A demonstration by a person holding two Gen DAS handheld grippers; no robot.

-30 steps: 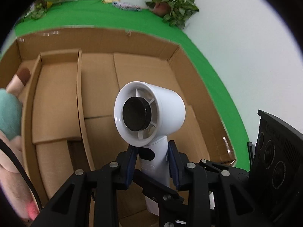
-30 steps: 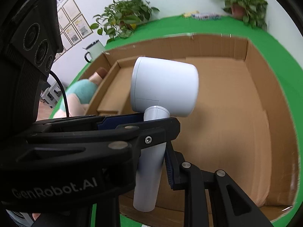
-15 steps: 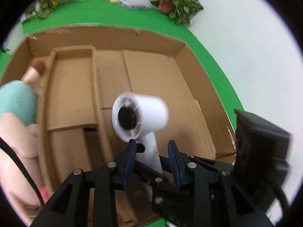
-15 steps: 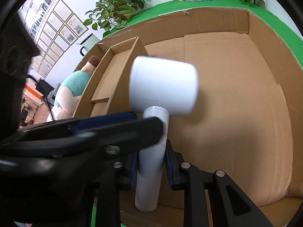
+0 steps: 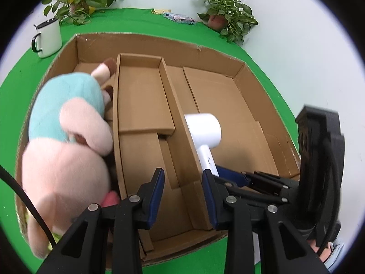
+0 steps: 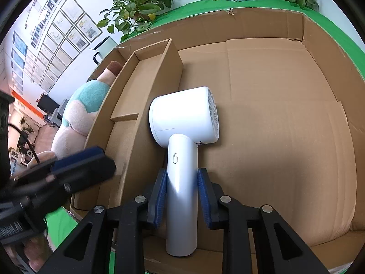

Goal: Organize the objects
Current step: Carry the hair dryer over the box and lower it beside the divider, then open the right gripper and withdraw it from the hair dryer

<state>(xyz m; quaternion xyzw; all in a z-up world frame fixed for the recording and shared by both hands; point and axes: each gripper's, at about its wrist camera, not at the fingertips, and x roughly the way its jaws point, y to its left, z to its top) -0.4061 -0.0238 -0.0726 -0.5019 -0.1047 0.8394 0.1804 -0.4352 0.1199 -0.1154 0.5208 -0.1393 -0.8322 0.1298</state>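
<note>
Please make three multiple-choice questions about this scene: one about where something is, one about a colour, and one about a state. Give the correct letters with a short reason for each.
1. Where does the plush toy lie in the cardboard box?
A. left compartment
B. middle compartment
C. outside the box

2. What colour is the hair dryer?
A. black
B. white
C. pink

3. What is the state of the right hand-held gripper?
A. open and empty
B. shut on the mug
C. shut on the hair dryer

Answers:
1 A, the toy fills the section left of the divider.
2 B, its head and handle are white.
3 C, both blue pads press its handle, while the left hand-held gripper is open.
</note>
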